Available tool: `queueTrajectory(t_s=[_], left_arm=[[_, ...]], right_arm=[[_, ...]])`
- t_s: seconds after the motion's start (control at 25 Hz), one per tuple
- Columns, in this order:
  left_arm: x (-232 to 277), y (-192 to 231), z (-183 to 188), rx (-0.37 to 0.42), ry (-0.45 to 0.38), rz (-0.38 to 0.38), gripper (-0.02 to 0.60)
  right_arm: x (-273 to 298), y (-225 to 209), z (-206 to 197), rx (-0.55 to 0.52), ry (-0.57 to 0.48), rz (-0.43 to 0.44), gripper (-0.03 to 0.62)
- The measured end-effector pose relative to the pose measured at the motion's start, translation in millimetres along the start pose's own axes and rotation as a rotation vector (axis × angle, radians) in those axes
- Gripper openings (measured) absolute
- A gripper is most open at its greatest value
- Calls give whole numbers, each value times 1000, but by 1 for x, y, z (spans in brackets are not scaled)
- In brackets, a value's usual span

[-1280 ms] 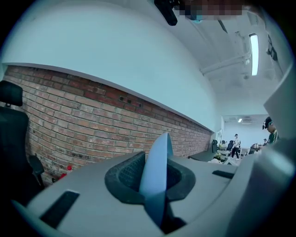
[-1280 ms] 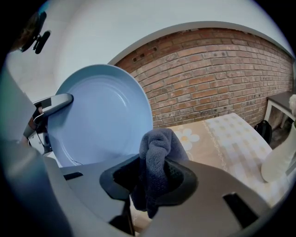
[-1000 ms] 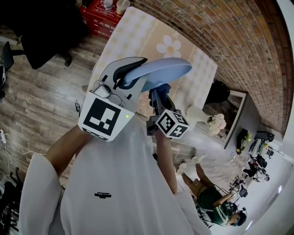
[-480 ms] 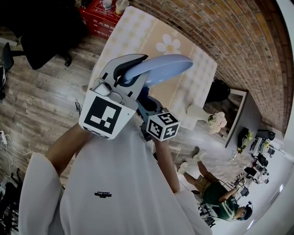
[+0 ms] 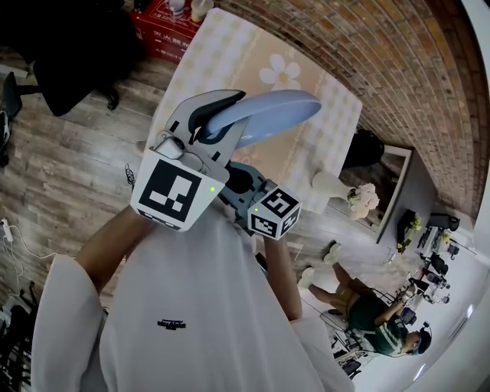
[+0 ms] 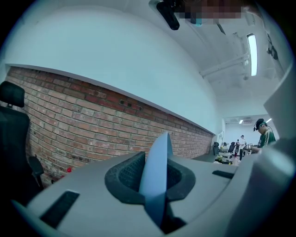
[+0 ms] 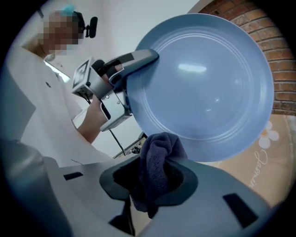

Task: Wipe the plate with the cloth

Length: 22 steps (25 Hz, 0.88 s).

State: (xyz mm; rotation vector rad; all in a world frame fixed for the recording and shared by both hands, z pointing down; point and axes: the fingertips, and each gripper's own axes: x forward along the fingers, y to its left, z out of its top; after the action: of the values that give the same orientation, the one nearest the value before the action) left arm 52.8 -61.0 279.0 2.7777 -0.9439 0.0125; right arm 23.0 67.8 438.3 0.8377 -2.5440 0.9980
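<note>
Upper centre of the head view: the left gripper (image 5: pixel 208 122) clamps the blue plate (image 5: pixel 272 113) by its rim, tilted to expose its face. The right gripper (image 7: pixel 152 178) pinches the dark cloth (image 7: pixel 159 152) at the plate's lower edge, ready for wiping.

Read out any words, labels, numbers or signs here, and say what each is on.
Nothing reads clearly.
Black logo on the white shirt: too small.
White print on the red box: too small.
Cursive script on the beige flowered tablecloth: blurred, cut off.
Square black-and-white markers: patterns, no letters.
Round blue plate, dark grey cloth: no print.
</note>
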Motion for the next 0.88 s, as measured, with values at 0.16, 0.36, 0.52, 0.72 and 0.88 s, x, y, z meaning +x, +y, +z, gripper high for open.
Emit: queueTrajectory(t_s=[0.16, 0.36, 0.52, 0.72, 0.88], left_arm=[[-2, 4, -9, -33, 31, 2, 48], [-4, 16, -9, -51, 17, 33, 48], [-9, 20, -16, -51, 55, 40, 48], [-11, 23, -16, -56, 54, 50, 48], [-10, 22, -17, -54, 58, 53, 48]], right_arm=[[-9, 20, 18, -15, -140, 143, 117], [-34, 24, 49, -17, -305, 182, 117], [-55, 12, 70, -2, -414, 133, 117], [-95, -11, 100, -22, -549, -12, 117], [-134, -32, 117, -85, -617, -196, 116]])
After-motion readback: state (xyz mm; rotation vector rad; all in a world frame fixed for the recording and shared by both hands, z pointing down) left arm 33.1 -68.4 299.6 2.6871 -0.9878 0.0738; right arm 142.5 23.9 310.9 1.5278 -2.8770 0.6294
